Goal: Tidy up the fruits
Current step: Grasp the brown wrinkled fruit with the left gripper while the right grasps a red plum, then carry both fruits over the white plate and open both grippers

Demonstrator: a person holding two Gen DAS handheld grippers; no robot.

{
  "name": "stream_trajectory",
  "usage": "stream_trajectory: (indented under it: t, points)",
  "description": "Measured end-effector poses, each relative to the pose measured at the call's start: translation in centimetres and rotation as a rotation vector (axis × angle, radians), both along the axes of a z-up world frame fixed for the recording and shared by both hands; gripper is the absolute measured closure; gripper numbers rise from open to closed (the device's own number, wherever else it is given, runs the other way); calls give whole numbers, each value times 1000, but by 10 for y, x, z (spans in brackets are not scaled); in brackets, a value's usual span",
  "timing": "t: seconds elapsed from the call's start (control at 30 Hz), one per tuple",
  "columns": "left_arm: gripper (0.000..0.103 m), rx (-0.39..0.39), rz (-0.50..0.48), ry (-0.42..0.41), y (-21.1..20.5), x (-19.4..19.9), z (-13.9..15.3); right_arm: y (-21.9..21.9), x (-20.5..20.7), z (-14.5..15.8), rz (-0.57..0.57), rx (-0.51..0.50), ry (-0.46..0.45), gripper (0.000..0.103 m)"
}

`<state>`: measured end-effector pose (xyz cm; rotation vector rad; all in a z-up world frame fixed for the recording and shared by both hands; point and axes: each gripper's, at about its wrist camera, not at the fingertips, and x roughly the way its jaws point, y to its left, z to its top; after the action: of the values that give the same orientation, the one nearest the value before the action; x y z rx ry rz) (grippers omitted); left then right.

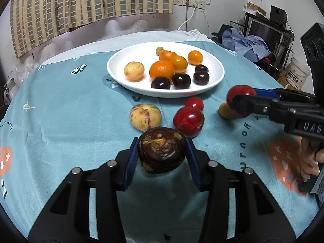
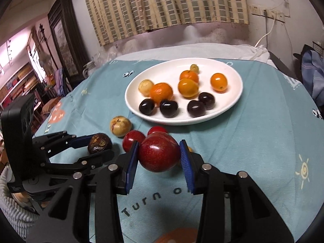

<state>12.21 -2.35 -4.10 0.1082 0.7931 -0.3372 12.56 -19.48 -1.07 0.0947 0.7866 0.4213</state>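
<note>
Left gripper (image 1: 162, 158) clamps dark mottled fruit (image 1: 162, 150) above the tablecloth's near edge; right gripper (image 2: 160, 158) clamps red plum (image 2: 159, 155) likewise; judgement: carry both level to white plate (image 1: 119, 60), lower into bare gaps, release gently to avoid rolling.

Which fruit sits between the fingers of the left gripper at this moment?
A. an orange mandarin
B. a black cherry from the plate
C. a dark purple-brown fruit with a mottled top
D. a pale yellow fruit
C: in the left wrist view the left gripper has its blue pads on either side of the dark purple-brown fruit, while the mandarins and dark cherries lie on the white plate and the pale yellow fruit rests on the cloth.
</note>
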Motion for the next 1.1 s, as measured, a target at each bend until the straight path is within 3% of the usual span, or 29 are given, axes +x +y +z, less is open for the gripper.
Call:
stream_trajectory:
  t: [0.2, 0.47, 0.63, 0.67, 0.73, 0.77, 0.93, 1.1]
  points:
    - [57, -16, 34, -37, 4, 8, 16, -15, 0, 12, -44, 30, -35, 62]
    - [57, -91, 90, -77, 8, 62, 57, -37, 41, 25, -127, 114, -15, 62]
    - [56, -103, 101, -71, -5, 90, 51, -36, 74, 12, -158, 152, 23, 62]
    - [53, -103, 105, -68, -8, 94, 47, -36, 78, 8, -159, 177, 29, 60]
    - [32, -95, 133, -83, -10, 98, 42, -35, 85, 1, -159, 227, 63, 56]
    - [22, -97, 146, -96, -9, 98, 41, -36, 85, -1, -157, 249, 76, 42]
    - [20, -116, 153, -105, 4, 90, 44, -46, 71, 12, -172, 285, 11, 42]
    - [14, -110, 198, -117, 23, 64, 42, -56, 49, 13, -178, 305, 34, 42]
